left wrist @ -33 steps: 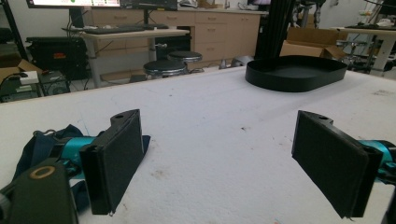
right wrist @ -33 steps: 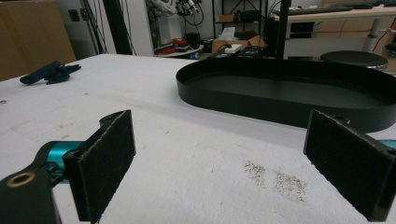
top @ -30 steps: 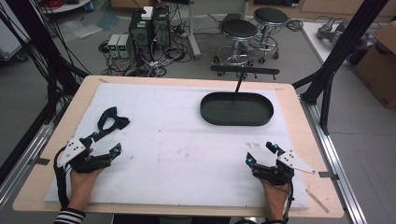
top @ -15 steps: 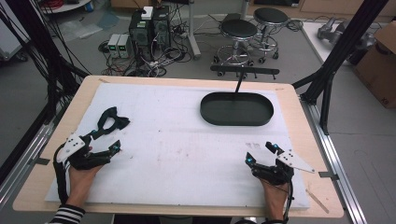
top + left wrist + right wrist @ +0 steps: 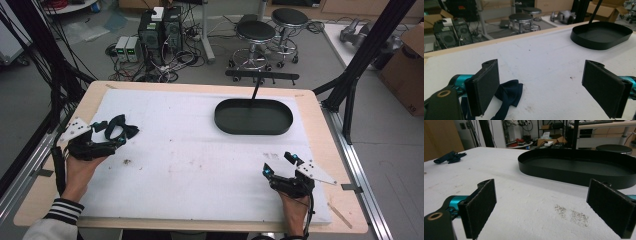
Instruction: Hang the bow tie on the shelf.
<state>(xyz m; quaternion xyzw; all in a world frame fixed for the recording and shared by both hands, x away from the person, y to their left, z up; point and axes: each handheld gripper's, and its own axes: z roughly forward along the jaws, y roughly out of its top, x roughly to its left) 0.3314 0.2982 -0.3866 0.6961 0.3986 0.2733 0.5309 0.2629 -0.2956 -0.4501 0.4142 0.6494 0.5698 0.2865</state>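
We work at a worktop point(image 5: 200, 150) covered in a white sheet, in a lab with stools, computer cases and cables on the floor beyond its far edge. Nearest us, the right gripper point(image 5: 282, 167) rests low over the white sheet at the near right, its jaws spread wide with nothing between them. At the near left, the left gripper point(image 5: 107, 134) is up against the dark blue cloth point(image 5: 120, 129), jaws also wide apart and empty; in the left gripper view that cloth point(image 5: 507, 96) lies crumpled on the sheet just beside the left jaw, not yet between the two. Farther off, toward the far right, the black oval tray point(image 5: 253, 116) stands empty. We judge the job barely begun: the cloth is reached but not gripped. If it is bound for the tray, the grasp, the carry across and the release are all left.
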